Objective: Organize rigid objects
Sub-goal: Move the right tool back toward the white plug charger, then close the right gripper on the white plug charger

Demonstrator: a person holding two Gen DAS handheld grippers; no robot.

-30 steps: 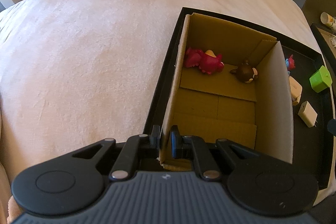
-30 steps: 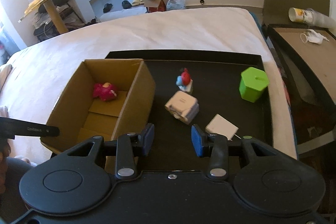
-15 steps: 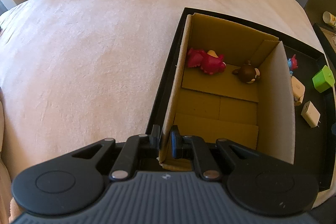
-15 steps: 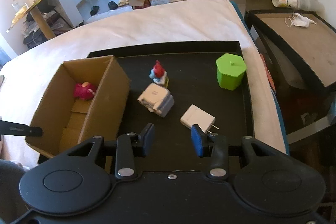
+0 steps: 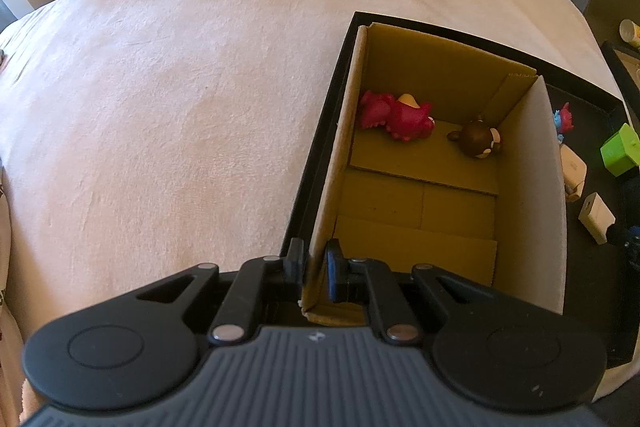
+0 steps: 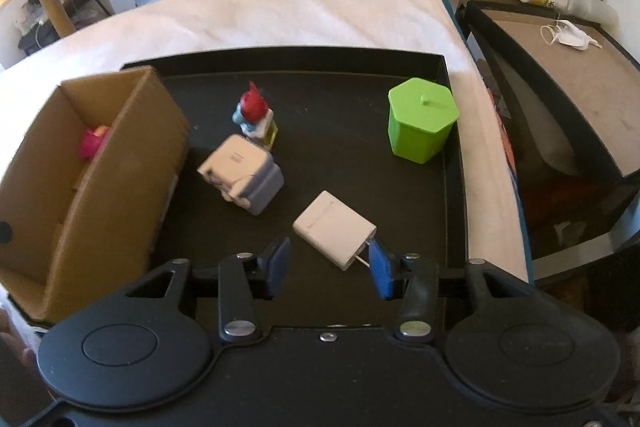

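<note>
Charger (image 6: 334, 227) lies flat, prongs toward right gripper (image 6: 330, 267).

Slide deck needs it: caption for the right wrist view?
Right tool, open, above a flat white charger on the black tray, cardboard box alongside.

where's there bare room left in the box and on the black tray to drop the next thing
In the cardboard box, the near floor is bare; the pink toy and brown toy sit at the far end. On the black tray, free patches lie along the far wall and between the green container and the figurine. It is crowded around the white blocky toy and flat charger.
</note>
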